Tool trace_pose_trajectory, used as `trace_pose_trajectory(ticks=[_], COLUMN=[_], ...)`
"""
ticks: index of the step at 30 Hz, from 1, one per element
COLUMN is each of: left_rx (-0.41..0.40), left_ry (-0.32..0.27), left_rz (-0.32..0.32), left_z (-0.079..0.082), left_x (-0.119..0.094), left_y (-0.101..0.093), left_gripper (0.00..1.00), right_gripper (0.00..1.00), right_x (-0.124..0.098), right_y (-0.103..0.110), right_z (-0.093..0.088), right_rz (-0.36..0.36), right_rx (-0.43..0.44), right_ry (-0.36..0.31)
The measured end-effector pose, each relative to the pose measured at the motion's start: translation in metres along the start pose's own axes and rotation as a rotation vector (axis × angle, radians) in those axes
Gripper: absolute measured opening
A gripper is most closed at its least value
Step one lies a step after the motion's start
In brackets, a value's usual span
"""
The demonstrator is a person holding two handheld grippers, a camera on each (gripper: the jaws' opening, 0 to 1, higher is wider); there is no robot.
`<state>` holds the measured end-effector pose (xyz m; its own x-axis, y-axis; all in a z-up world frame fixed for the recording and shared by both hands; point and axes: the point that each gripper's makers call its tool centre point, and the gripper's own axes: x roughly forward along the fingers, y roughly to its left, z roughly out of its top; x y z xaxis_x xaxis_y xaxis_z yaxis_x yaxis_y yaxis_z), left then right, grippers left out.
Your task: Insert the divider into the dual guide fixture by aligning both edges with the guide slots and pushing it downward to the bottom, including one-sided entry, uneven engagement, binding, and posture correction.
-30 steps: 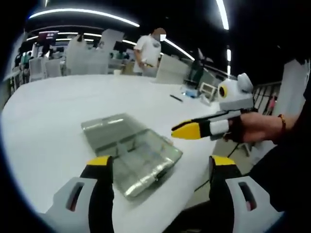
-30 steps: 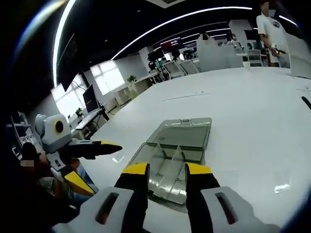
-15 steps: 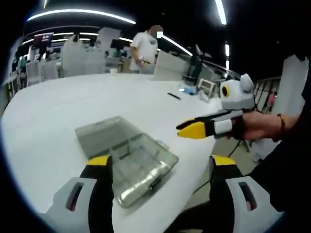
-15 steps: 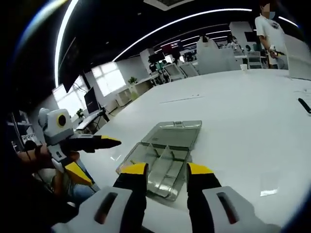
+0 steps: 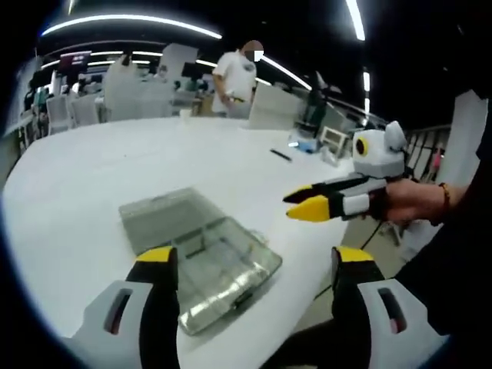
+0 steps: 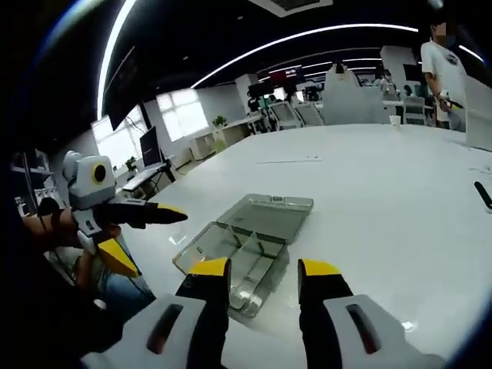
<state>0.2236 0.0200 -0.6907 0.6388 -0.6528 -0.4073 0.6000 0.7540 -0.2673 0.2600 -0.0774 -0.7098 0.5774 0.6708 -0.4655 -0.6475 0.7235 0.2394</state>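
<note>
Both grippers, left (image 5: 247,265) and right (image 6: 264,278), are hovering open and empty above the clear box (image 6: 244,248) lying on the white table (image 6: 384,177), divider (image 6: 247,247) standing inside it, right gripper sitting closer, lined up along its length.

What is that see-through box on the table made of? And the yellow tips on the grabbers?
The box looks like clear, slightly smoky plastic: you can see the table through its open lid, and its edges shine. The yellow tips look like matte rubber or plastic, without shine; which one is hard to tell.
</note>
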Motion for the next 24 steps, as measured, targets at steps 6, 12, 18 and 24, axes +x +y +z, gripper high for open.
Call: trace_pose_trajectory(ticks=[6,12,18,24], left_rx=[-0.023,-0.016,-0.022,-0.030], left_ry=[-0.023,-0.014,-0.025,-0.009], left_rz=[0.014,0.015,0.024,0.017], left_z=[0.004,0.004,0.007,0.006], left_x=[0.011,0.023,0.040,0.052], left_y=[-0.006,-0.010,-0.014,-0.023], left_gripper=[0.80,0.80,0.80,0.80], right_gripper=[0.35,0.37,0.37,0.39], right_x=[-0.003,-0.008,-0.012,-0.022], right_y=[-0.021,-0.036,-0.048,-0.068], right_z=[-0.002,-0.001,-0.006,-0.013], right_rz=[-0.018,-0.011,-0.008,-0.021], right_rx=[0.030,0.073,0.083,0.038], right_ry=[-0.006,-0.030,-0.020,0.022])
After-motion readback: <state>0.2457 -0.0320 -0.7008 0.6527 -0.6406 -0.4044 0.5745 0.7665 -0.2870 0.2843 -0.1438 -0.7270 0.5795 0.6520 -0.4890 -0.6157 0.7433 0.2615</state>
